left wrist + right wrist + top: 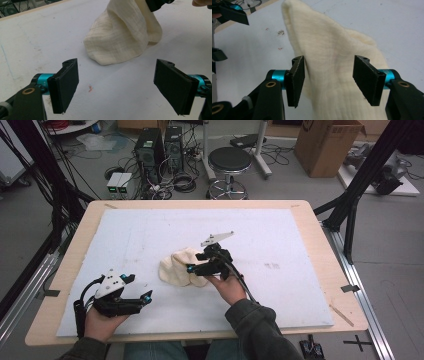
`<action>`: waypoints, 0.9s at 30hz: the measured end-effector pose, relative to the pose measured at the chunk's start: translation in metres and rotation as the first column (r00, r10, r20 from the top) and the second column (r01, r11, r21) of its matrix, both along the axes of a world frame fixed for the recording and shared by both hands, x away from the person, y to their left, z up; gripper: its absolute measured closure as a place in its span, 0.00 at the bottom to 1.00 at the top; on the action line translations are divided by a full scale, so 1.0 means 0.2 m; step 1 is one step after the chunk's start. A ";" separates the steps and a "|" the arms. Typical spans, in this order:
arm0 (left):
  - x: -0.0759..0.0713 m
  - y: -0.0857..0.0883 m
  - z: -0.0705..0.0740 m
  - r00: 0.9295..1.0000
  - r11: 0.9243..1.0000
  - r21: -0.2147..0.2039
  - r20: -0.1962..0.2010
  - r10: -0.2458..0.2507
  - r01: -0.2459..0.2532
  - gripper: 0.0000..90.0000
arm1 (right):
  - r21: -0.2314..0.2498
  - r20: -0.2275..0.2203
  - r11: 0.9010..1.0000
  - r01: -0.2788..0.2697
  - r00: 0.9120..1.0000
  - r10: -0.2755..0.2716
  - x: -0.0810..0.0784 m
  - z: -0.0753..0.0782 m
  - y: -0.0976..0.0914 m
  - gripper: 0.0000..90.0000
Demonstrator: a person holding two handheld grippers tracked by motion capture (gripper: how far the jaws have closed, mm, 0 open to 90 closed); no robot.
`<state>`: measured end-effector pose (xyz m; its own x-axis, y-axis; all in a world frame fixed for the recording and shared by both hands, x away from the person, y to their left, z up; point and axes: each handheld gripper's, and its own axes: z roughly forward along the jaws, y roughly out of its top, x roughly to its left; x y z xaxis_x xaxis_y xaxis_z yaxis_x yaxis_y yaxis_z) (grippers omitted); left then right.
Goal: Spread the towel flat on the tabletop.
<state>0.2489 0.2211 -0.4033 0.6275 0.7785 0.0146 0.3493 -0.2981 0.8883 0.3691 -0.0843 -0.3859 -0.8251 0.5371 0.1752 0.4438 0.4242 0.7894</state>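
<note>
A: What is seen from the high view?

B: A white board (150, 235) is laid on a wooden table (320, 235); a stool (229, 162) and computers are seen on the floor beyond. A cream cloth (177, 267) is bunched just ahead of the right gripper (197, 267); the left gripper (142, 299) is held well apart from it, off to its side.

A: And the left gripper view?

B: Its jaws are spread wide with nothing between them. The cloth (122, 37) is seen ahead, lifted at the top by the other gripper.

A: The right gripper view?

B: The jaws are parted around a raised fold of cloth (329, 65), its long axis running away from the tool. The left pad (297, 80) is touched; clamping is not yet shown. The right gripper is judged nearer for closing.
</note>
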 end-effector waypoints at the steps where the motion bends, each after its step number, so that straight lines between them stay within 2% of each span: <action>1: 0.00 -0.01 0.00 1.000 1.000 0.001 -0.001 -0.005 0.005 0.23 | 0.000 0.004 1.000 0.000 1.000 0.000 -0.01 0.00 -0.02 0.47; 5: 0.01 -0.04 0.00 1.000 1.000 -0.022 -0.005 -0.014 0.014 0.23 | 0.005 0.024 1.000 -0.003 1.000 0.003 -0.05 -0.02 -0.09 0.49; 9: 0.03 -0.10 0.01 0.999 0.999 -0.041 -0.009 -0.036 0.036 0.24 | -0.009 0.056 1.000 -0.023 0.998 0.024 -0.12 -0.04 -0.17 0.54; 13: 0.05 -0.15 -0.01 0.999 0.998 -0.034 -0.018 -0.048 0.047 0.29 | -0.007 0.066 0.999 -0.042 0.997 0.042 -0.14 -0.07 -0.23 0.56; 15: 0.08 -0.20 -0.01 0.997 0.997 -0.031 -0.039 -0.068 0.067 0.31 | 0.001 0.063 0.999 -0.041 0.997 0.041 -0.14 -0.08 -0.25 0.57; 20: 0.11 -0.26 -0.03 0.996 0.996 -0.049 -0.048 -0.080 0.078 0.39 | 0.010 0.060 0.998 -0.054 0.997 0.053 -0.15 -0.12 -0.24 0.58; 22: 0.13 -0.29 -0.04 0.995 0.996 -0.043 -0.052 -0.084 0.082 0.47 | 0.006 0.053 0.998 -0.070 0.996 0.069 -0.15 -0.15 -0.22 0.59; 25: 0.18 -0.35 -0.07 0.992 0.995 -0.064 -0.095 -0.087 0.081 0.50 | -0.016 0.055 0.996 -0.087 0.995 0.088 -0.16 -0.17 -0.19 0.60; 27: 0.20 -0.38 -0.08 0.990 0.994 -0.062 -0.107 -0.092 0.086 0.49 | -0.022 0.048 0.996 -0.089 0.995 0.090 -0.15 -0.19 -0.18 0.59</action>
